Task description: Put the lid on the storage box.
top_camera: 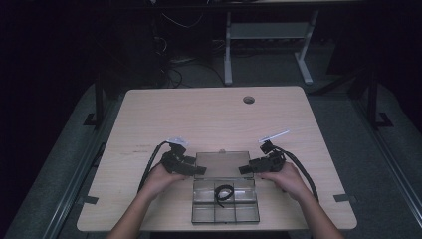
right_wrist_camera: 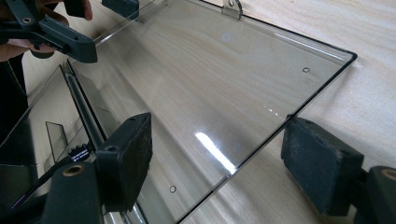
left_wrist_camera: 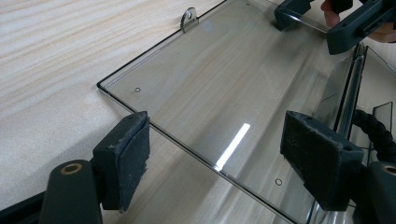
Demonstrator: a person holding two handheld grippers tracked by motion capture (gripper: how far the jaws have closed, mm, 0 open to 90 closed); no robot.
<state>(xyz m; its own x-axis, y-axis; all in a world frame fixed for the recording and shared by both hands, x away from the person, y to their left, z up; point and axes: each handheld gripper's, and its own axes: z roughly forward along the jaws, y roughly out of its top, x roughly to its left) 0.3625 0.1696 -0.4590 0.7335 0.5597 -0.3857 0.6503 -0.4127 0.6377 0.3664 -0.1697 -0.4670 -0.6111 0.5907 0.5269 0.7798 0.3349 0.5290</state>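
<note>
Both tongs stand apart, left tongs (top_camera: 197, 170) and right tongs (top_camera: 244, 170) flanking the clear lid (top_camera: 222, 165) lying flat open at 12 o'clock of the compartment box (top_camera: 225, 214) on worktop (top_camera: 209, 114). Step: lid handling. Next probably needs a pinch on both lid edges.

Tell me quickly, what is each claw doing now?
Left claw: open, jaws astride the lid edge, not pressing.
Right claw: open, astride the opposite lid edge, holding nothing.
</note>
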